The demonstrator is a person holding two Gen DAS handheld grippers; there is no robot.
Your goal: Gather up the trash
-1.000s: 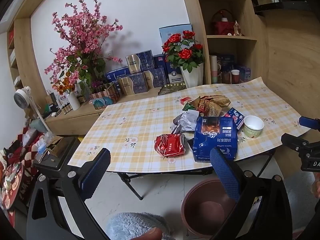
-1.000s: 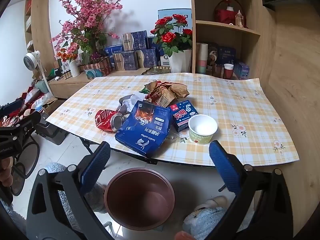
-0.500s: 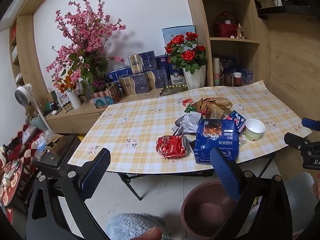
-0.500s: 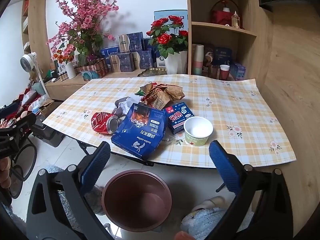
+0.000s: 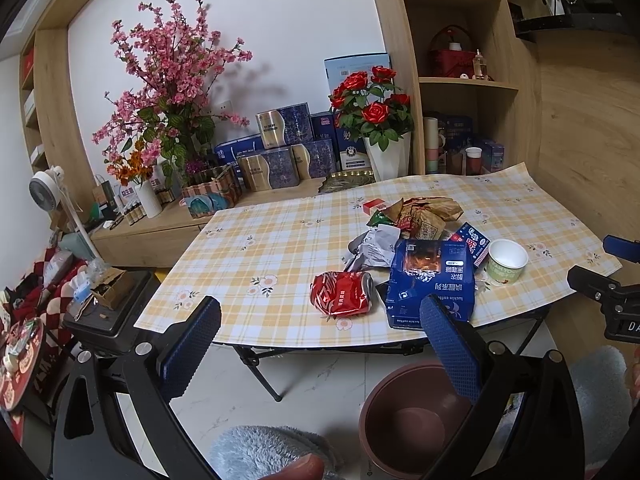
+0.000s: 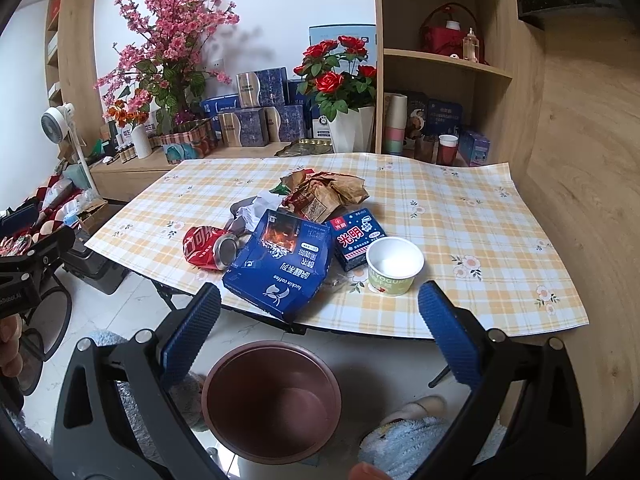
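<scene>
Trash lies in a heap on the checked tablecloth (image 6: 460, 208): a crushed red can (image 5: 342, 294) (image 6: 200, 246), a large blue coffee box (image 5: 434, 276) (image 6: 282, 262), a small blue carton (image 6: 356, 238), a white yogurt cup (image 5: 507, 260) (image 6: 394, 265), brown crumpled bags (image 6: 324, 194) and white crumpled paper (image 5: 378, 242). A maroon bin (image 6: 272, 398) (image 5: 412, 416) stands on the floor below the table's front edge. My left gripper (image 5: 320, 344) is open, short of the can. My right gripper (image 6: 320, 338) is open above the bin, empty.
A sideboard at the back carries pink blossoms (image 5: 168, 80), boxes and red roses in a white vase (image 6: 340, 92). Wooden shelves (image 6: 444, 60) rise at the right. A black case (image 5: 108, 312) and a small fan (image 5: 46, 196) stand left. Fluffy slippers (image 6: 408, 436) show near the bin.
Both grippers have pulled back slightly, so the table and trash look a bit smaller and farther. Nothing on the table has moved.
</scene>
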